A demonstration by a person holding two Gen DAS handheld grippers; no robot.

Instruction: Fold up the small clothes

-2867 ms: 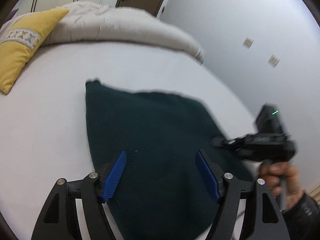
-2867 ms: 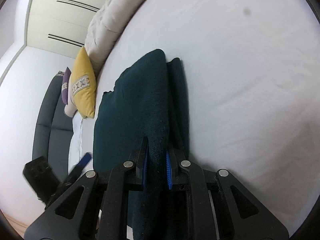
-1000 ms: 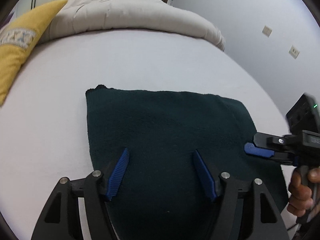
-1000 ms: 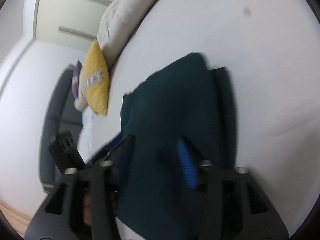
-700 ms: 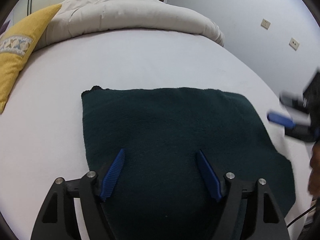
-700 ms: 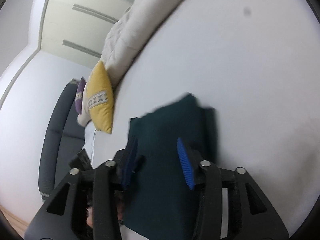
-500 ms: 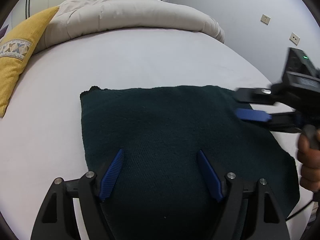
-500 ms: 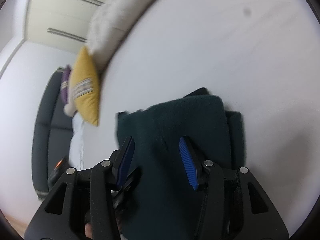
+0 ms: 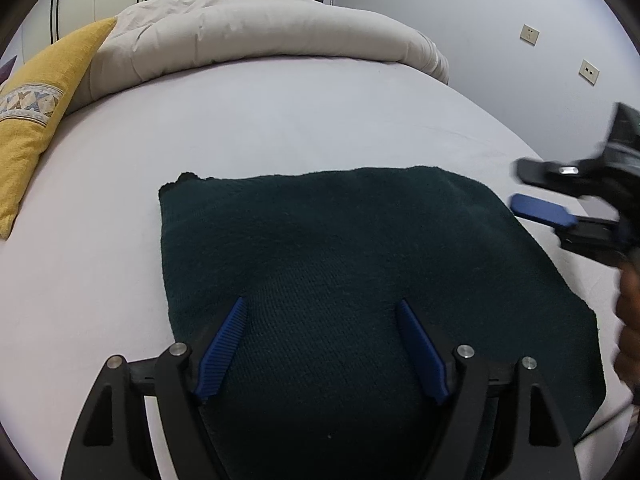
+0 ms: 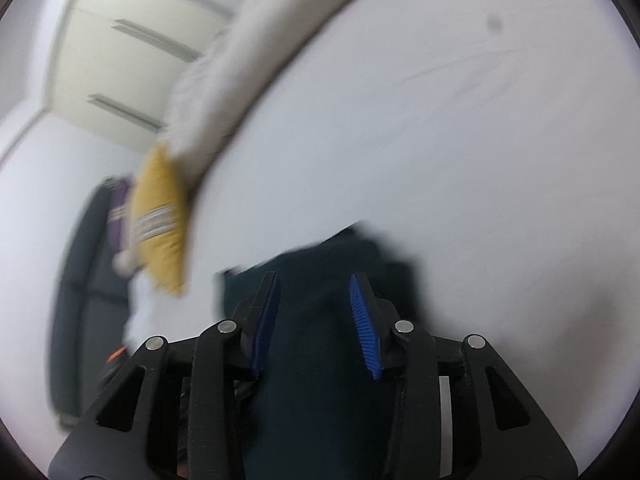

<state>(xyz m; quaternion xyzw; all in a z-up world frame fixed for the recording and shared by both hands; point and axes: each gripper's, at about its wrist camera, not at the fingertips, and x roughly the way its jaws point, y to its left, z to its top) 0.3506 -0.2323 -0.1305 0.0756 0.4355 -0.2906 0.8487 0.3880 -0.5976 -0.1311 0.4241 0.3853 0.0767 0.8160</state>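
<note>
A dark green knit garment (image 9: 340, 248) lies folded flat on the white bed sheet (image 9: 280, 120). My left gripper (image 9: 322, 312) is open just above its near edge, holding nothing. My right gripper (image 9: 536, 194) shows at the right of the left wrist view, open, beside the garment's right edge. In the blurred right wrist view the right gripper (image 10: 314, 300) is open over the garment (image 10: 320, 360), with the cloth between and below the fingers.
A rolled beige duvet (image 9: 260, 32) lies along the far side of the bed. A yellow patterned cushion (image 9: 36, 112) sits at the left; it also shows in the right wrist view (image 10: 160, 220). A dark sofa (image 10: 84, 280) stands beyond the bed.
My right gripper let go of the garment's folded edge, opened and drew back to the right. The garment now lies flat. My left gripper stayed open and nearly still.
</note>
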